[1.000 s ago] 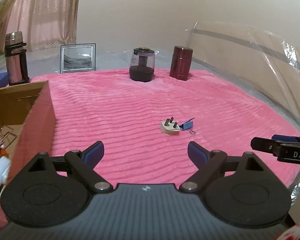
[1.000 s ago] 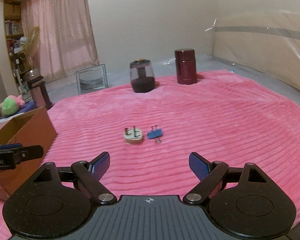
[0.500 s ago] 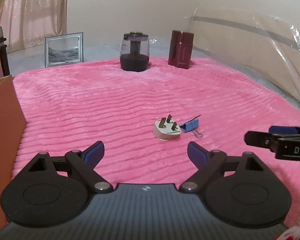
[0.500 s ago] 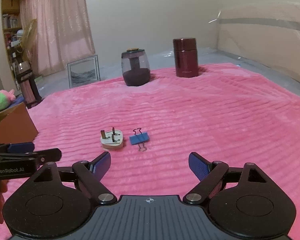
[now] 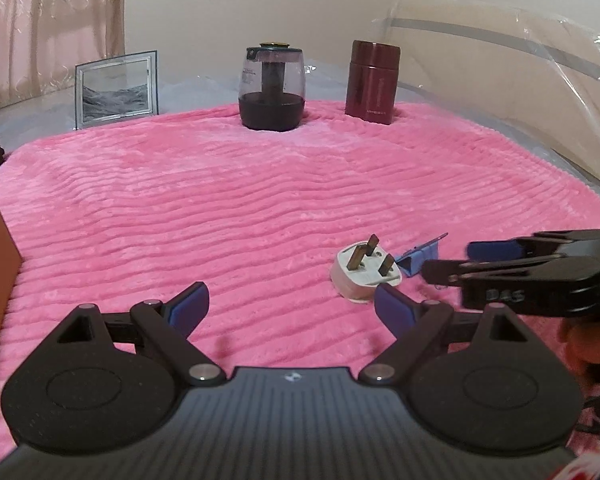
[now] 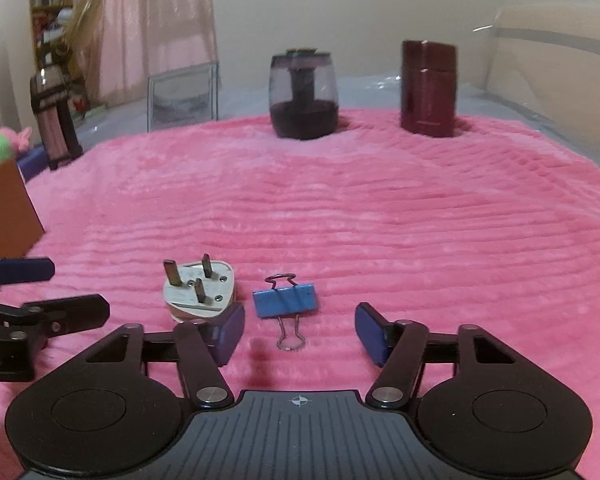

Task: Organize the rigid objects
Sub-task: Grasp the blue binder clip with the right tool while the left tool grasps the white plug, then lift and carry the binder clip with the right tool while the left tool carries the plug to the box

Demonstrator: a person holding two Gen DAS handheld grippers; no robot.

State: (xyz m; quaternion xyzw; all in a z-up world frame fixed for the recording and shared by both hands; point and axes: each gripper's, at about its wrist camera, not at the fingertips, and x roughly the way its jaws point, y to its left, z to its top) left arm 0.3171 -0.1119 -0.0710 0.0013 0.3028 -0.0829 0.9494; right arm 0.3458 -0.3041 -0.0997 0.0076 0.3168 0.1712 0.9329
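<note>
The right gripper (image 6: 300, 332) is hovering low over the pink blanket (image 6: 380, 220) with its fingers spread wide, and the blue binder clip (image 6: 286, 300) is lying between them, just ahead of the tips. The white plug (image 6: 198, 290) is sitting prongs-up beside the clip, by the left finger. The left gripper (image 5: 290, 304) is also gaping wide, holding nothing, the plug lying just beyond its right fingertip. Farther back, a glass jar (image 6: 303, 96) and maroon canister (image 6: 429, 88) are standing upright.

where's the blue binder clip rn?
On the pink blanket, the blue binder clip lies just right of the white plug, between the open right gripper's fingertips in the right wrist view.
</note>
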